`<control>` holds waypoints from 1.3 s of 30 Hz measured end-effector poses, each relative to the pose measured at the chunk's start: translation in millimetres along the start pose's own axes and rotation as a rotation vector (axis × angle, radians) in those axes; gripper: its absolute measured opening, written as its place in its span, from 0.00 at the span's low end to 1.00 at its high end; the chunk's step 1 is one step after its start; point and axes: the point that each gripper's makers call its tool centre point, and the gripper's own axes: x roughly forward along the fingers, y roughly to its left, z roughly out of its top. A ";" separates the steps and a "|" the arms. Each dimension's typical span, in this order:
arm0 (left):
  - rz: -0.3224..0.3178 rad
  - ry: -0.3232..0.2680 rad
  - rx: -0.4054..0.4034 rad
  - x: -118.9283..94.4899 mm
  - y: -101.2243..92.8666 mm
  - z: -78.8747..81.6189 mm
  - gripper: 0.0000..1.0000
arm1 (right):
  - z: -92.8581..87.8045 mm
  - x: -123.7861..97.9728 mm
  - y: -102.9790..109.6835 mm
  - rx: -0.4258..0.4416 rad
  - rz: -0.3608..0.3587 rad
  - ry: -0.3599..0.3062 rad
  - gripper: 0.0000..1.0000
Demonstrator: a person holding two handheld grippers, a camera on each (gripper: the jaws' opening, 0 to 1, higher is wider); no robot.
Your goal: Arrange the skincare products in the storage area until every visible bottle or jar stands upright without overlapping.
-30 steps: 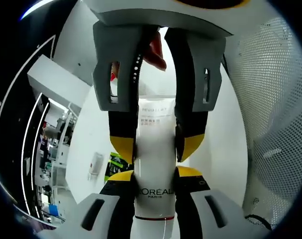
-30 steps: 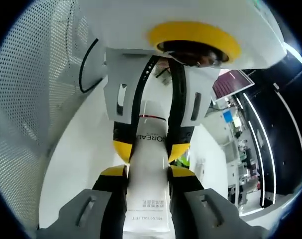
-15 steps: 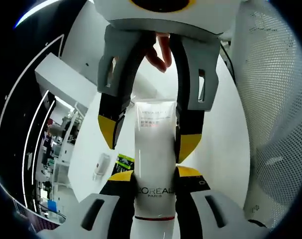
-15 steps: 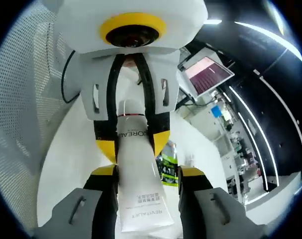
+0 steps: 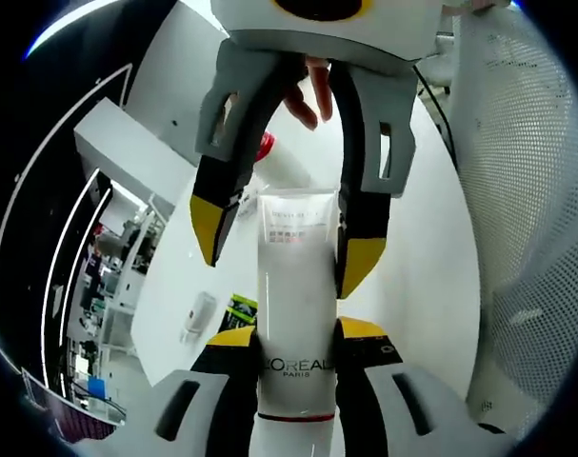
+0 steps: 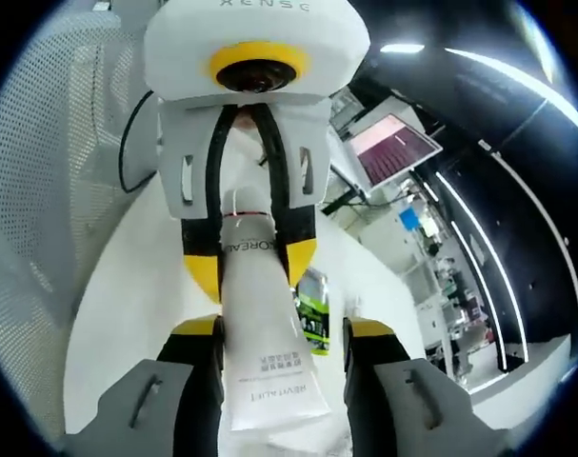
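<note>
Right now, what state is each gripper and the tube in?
left gripper: shut on the L'Oreal tube near its cap end
right gripper: open, jaws either side of the tube's crimped end
L'Oreal tube: held in the air between the two grippers, cap on

one white tube [image 5: 296, 314], printed l'oréal, at 6 o'clock in the left gripper view and at 6 o'clock in the right gripper view [image 6: 263, 352]. two grippers: the left gripper [image 5: 296, 347] pinching the tube's cap end, and the right gripper [image 6: 281, 333], its jaws spread, not touching the tube's flat end. one white mesh wall [image 5: 527, 171], at 3 o'clock in the left gripper view. one white table [image 5: 431, 276]. one green-and-black packet [image 6: 313, 303], just right of centre in the right gripper view. one red-capped item [image 5: 264, 146] at 12 o'clock in the left gripper view, too hidden to name. one screen [image 6: 395, 145] at 2 o'clock in the right gripper view.
</note>
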 end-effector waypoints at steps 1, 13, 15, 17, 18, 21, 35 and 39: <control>0.002 0.006 -0.004 -0.2 0.6 -1.3 0.27 | -2.3 -0.9 -1.7 0.000 -0.005 0.006 0.50; 0.051 -0.009 -0.161 -7.7 20.6 -10.7 0.27 | -24.4 -12.9 -27.2 0.311 -0.067 0.007 0.49; 0.067 -0.026 -0.213 -10.0 27.7 -11.6 0.27 | -24.3 -16.2 -33.2 0.407 -0.081 -0.024 0.50; 0.081 -0.032 -0.245 -12.4 32.8 -12.8 0.27 | -24.6 -20.1 -36.8 0.501 -0.082 -0.046 0.48; 0.086 -0.037 -0.256 -13.7 34.9 -12.9 0.27 | -24.0 -21.7 -39.4 0.534 -0.092 -0.060 0.46; 0.087 -0.054 -0.277 -15.2 34.8 -9.6 0.27 | -18.9 -26.2 -49.0 0.663 -0.109 -0.137 0.45; 0.144 -0.198 -0.263 -21.6 43.2 20.7 0.28 | -3.1 -42.5 -63.8 1.139 -0.058 -0.354 0.36; 0.156 -0.212 -0.240 -21.9 45.0 24.2 0.28 | -11.0 -43.4 -66.6 1.141 -0.071 -0.343 0.28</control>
